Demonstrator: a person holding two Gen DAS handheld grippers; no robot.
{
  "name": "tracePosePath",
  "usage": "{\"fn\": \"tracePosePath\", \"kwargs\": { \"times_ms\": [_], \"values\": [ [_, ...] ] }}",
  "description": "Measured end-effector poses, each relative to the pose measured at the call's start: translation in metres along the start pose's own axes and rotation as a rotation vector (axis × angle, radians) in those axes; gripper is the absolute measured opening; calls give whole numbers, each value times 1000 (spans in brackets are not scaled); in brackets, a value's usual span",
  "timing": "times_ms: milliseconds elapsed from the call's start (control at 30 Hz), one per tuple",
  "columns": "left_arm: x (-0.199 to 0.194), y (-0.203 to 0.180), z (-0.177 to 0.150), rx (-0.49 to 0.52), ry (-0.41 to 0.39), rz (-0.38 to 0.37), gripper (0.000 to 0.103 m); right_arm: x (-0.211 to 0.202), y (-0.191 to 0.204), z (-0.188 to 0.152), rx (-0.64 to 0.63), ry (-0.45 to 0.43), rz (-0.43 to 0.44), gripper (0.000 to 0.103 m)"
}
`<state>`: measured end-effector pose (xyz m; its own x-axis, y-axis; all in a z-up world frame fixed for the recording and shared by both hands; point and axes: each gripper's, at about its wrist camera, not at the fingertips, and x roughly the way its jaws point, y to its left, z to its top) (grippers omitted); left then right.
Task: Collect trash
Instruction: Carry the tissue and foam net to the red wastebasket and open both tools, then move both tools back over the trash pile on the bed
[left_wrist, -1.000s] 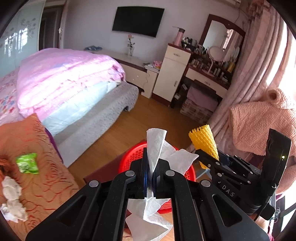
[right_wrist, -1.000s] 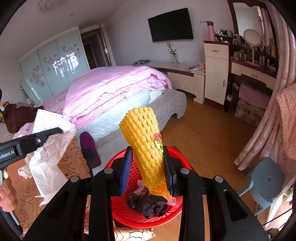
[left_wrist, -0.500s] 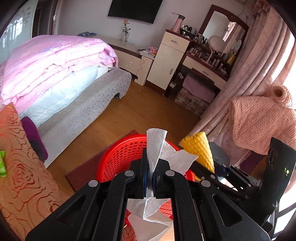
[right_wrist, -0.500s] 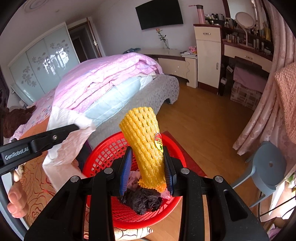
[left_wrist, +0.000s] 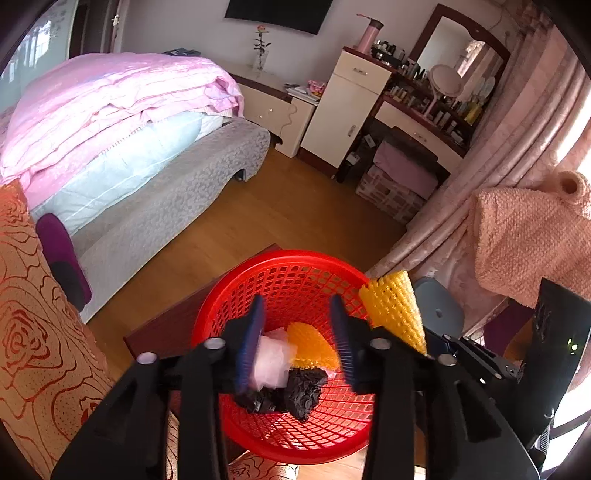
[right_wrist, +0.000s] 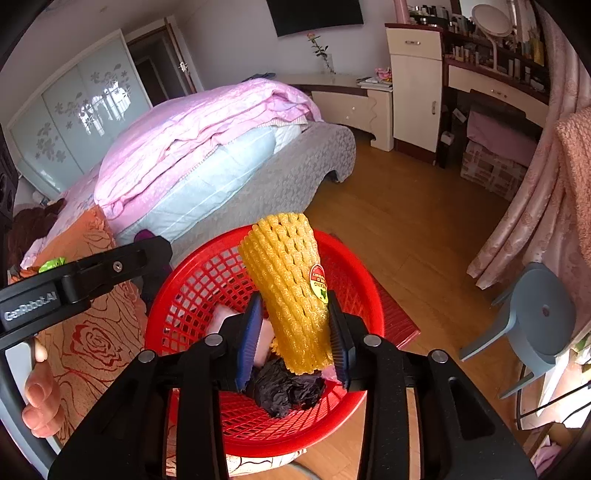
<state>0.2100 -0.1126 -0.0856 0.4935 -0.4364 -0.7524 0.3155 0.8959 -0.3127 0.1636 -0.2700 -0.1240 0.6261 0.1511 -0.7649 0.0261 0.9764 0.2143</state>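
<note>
**A:** Where was the yellow foam net (right_wrist: 291, 295)?

**B:** Right above the red basket (right_wrist: 177, 280), upright between the jaws of the right gripper (right_wrist: 295, 306). Those jaws had just been opening. A sliver of gap showed beside one pad, so I judged the net slack rather than squeezed.

**A:** And the other tool?

**B:** The left gripper (left_wrist: 297, 306) hung over the near half of the basket. Its jaws had just been opening too, they stood apart, and nothing was between them.

**A:** So how should the drop have been done?

**B:** The net was light and springy and could cling to a pad or bounce off the rim. I would have opened fully while it was above the middle of the basket, and pulled away only once it fell clear.

**A:** What did the basket hold?

**B:** A crumpled black bag (right_wrist: 288, 387) lay on the bottom, with a pale pink wad (left_wrist: 273, 363) against it. A second, flattened orange-yellow net (left_wrist: 312, 347) lay just behind them. There was plenty of room left.

**A:** Anything outside the basket?

**B:** A small green wrapper (right_wrist: 51, 264) lay well off to its left on the orange rose-patterned cover (left_wrist: 37, 332), probably more trash to fetch. A grey stool (right_wrist: 535, 321) stood off to the basket's right.
</note>
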Motion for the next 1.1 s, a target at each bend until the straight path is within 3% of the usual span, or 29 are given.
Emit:
{"fn": "tracePosePath", "kwargs": {
  "times_ms": [233,667,800,1100],
  "values": [
    [-16,10,-2,-23,-32,20,50,2,1,-2,7,10,-11,56],
    [-58,47,-14,-86,-97,107,58,-17,12,-1,-30,-53,-11,58],
    [-76,56,-20,-106,-121,128,62,-22,14,-1,-19,-74,-16,67],
    [-117,79,-40,-141,-167,194,63,-35,43,-5,-81,-105,20,68]
  ]
}}
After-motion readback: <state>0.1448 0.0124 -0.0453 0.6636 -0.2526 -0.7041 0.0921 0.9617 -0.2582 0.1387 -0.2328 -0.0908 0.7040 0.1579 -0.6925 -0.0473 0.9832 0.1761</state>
